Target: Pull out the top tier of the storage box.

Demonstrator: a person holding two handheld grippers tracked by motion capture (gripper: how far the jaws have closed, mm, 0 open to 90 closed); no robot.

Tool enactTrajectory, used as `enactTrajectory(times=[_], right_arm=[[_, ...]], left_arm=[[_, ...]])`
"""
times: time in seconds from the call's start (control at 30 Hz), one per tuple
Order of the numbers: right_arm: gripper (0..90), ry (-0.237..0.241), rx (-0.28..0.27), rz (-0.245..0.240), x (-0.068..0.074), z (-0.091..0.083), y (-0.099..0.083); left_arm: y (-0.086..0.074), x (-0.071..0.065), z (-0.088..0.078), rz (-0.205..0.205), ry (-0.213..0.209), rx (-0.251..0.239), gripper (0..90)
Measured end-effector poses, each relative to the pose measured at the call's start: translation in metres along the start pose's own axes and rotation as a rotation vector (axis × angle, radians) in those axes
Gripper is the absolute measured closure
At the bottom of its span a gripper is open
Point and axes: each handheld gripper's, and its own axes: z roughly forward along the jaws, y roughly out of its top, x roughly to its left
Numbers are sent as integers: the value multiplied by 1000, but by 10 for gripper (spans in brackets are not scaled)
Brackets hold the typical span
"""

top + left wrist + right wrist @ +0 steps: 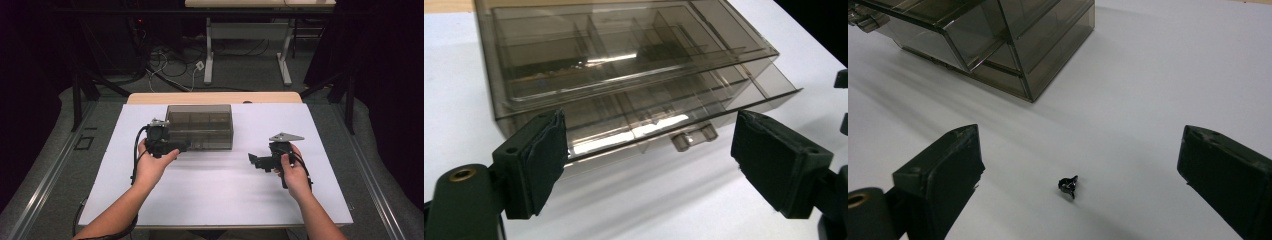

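A smoky see-through drawer box (200, 125) (1013, 35) stands at the back middle of the white table top (215, 190). Its lower drawer (724, 95) is pulled out a little, with a small handle (694, 137) on its front. My left gripper (182, 146) (649, 145) is open just in front of the box's left part, its pads apart from the drawer and nothing between them. My right gripper (253, 160) (1080, 150) is open to the right of the box, low over the table. A tiny black part (1068, 186) lies on the table between its jaws, untouched.
The white top ends in a wooden strip (215, 97) behind the box. Beyond it are a floor with cables (170, 65) and the legs of another table (250, 45). Dark curtains hang at both sides.
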Motion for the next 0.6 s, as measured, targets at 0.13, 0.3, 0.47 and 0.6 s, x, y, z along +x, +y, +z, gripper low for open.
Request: enactTrajectory(times=[0.13,0.3,0.47,0.6], right_arm=[[37,4,1,1,0,0,0],[37,0,3,-5,0,1,0],[37,4,1,-2,0,0,0],[37,4,1,-2,0,0,0]], left_arm=[[1,7,-3,-3,19,6,159],[2,14,-4,-10,43,8,165],[3,21,-5,-6,63,10,193],[3,27,-6,-11,77,10,224]])
